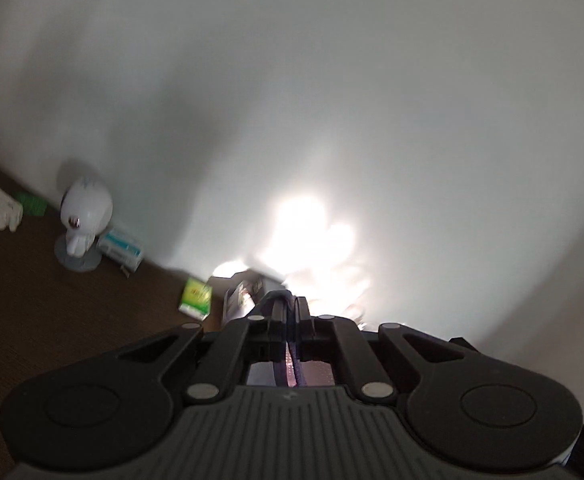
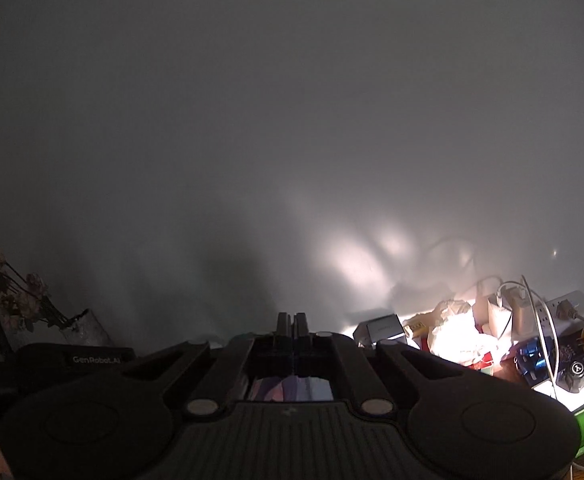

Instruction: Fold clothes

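Note:
Both views point up at a plain pale wall, and little of the clothing shows. My left gripper (image 1: pixel 291 306) is shut, with a thin dark blue edge of cloth (image 1: pixel 296 372) pinched between its black fingers and running down into the body. In the right wrist view my right gripper (image 2: pixel 292 322) is shut too. A patch of purple, blue and white fabric (image 2: pixel 292 391) shows through the opening just behind its fingers. The rest of the garment hangs below both cameras, out of sight.
On the brown table (image 1: pixel 31 300) by the wall stand a round white device on a grey base (image 1: pixel 85 216), a teal-white box (image 1: pixel 119 249) and a green box (image 1: pixel 195 296). Lamp glare (image 1: pixel 312 232) floods the wall. At right are a power strip with chargers (image 2: pixel 532 308), crumpled paper (image 2: pixel 456 328) and a flower vase (image 2: pixel 79 328).

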